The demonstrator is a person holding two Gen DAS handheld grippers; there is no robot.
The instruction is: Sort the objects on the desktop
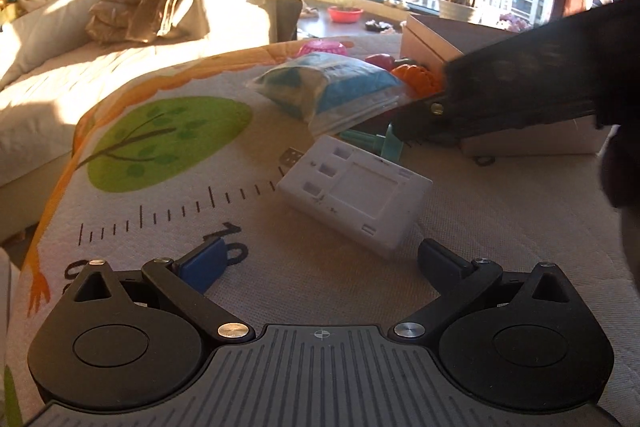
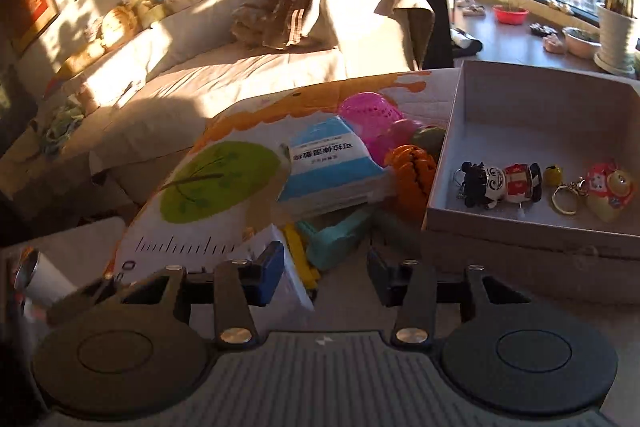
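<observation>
Right now I'm between picks, both sets of jaws released and holding nothing. My left gripper [image 1: 320,267] stands wide open over the printed mat [image 1: 160,195], aimed at the white plastic block [image 1: 356,193] lying just ahead of it. My right gripper [image 2: 326,273] is partly open and empty, hanging above the clutter beside the cardboard box [image 2: 520,227], where the keychain figures [image 2: 500,185] already lie sorted. Left on the mat are the blue packet [image 2: 332,163], the orange ball [image 2: 412,171], the pink basket [image 2: 370,115] and a teal piece [image 2: 340,231] with a yellow strip [image 2: 300,251]. Next, I judge, I should settle on one item and close squarely around it. The packet covers part of the pile beneath, and the right view is blurred, so what the teal piece is I cannot tell.
</observation>
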